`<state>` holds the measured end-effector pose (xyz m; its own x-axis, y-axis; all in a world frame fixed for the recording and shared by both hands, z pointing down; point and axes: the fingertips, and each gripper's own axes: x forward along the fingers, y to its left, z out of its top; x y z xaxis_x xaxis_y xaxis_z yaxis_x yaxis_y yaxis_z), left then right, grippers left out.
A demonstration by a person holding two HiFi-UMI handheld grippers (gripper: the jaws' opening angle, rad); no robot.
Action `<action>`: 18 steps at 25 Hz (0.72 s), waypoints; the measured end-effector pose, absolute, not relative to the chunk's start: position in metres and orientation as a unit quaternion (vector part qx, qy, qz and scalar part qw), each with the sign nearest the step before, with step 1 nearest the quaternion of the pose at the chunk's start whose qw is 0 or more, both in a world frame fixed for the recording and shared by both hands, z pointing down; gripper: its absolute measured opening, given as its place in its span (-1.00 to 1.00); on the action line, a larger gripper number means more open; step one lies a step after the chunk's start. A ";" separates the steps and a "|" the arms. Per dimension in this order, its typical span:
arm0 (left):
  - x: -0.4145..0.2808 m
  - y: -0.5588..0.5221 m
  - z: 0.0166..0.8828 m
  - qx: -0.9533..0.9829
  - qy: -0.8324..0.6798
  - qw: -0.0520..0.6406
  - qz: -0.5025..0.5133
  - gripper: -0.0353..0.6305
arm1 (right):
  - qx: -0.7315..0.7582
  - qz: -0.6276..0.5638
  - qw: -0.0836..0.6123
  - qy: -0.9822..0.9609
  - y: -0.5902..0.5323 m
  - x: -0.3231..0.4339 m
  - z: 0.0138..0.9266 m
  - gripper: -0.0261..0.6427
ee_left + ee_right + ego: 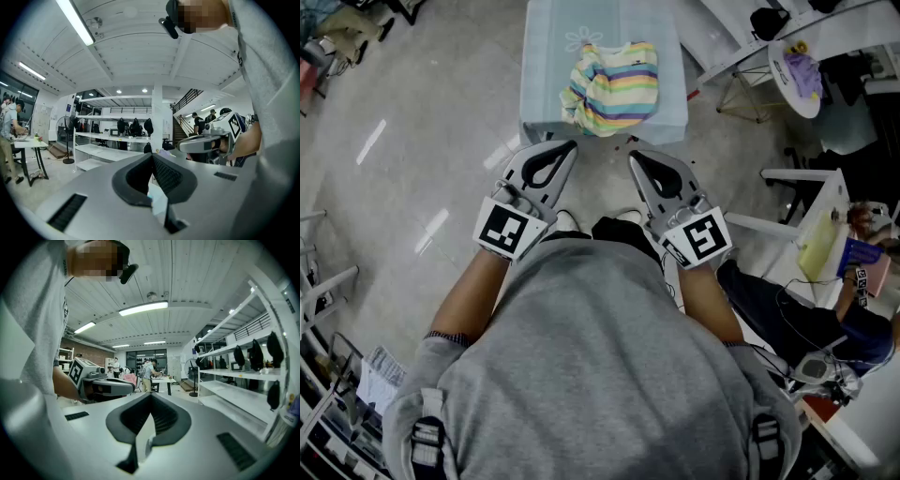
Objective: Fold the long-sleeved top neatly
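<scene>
Top (612, 86) is found on table (546, 66), near its front edge. Left gripper (569, 146) and right gripper (636, 156) are held side by side before that edge.

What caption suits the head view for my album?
Left claw and right claw, both shut and empty, poised short of the crumpled striped top on a pale table.

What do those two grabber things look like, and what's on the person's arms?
The left gripper and right gripper are light grey and pointed, with dark teardrop-shaped linings. Each has a white cube with black square markers. The person wears a grey top, sleeves pushed up.
</scene>
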<state>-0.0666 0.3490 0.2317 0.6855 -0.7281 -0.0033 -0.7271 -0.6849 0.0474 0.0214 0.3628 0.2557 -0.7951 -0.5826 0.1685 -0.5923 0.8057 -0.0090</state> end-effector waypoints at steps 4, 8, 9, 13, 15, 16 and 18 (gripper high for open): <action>-0.063 0.358 0.230 0.919 -0.393 0.020 -0.014 -0.84 | 0.315 0.030 0.076 -0.946 0.363 0.020 0.256 -0.90; -0.067 0.361 0.230 0.917 -0.397 0.024 -0.013 -0.84 | 0.316 0.033 0.076 -0.945 0.367 0.015 0.258 -0.90; -0.068 0.363 0.231 0.917 -0.398 0.025 -0.013 -0.84 | 0.315 0.033 0.077 -0.945 0.369 0.013 0.258 -0.90; -0.072 0.364 0.233 0.917 -0.398 0.023 -0.003 -0.84 | 0.312 0.042 0.072 -0.946 0.371 0.012 0.259 -0.90; -0.073 0.364 0.235 0.916 -0.400 0.020 0.003 -0.84 | 0.311 0.041 0.075 -0.946 0.372 0.013 0.261 -0.90; -0.074 0.364 0.236 0.916 -0.401 0.020 0.004 -0.84 | 0.311 0.040 0.078 -0.946 0.373 0.014 0.261 -0.90; -0.076 0.364 0.234 0.915 -0.403 0.021 -0.001 -0.84 | 0.308 0.042 0.080 -0.947 0.373 0.014 0.263 -0.90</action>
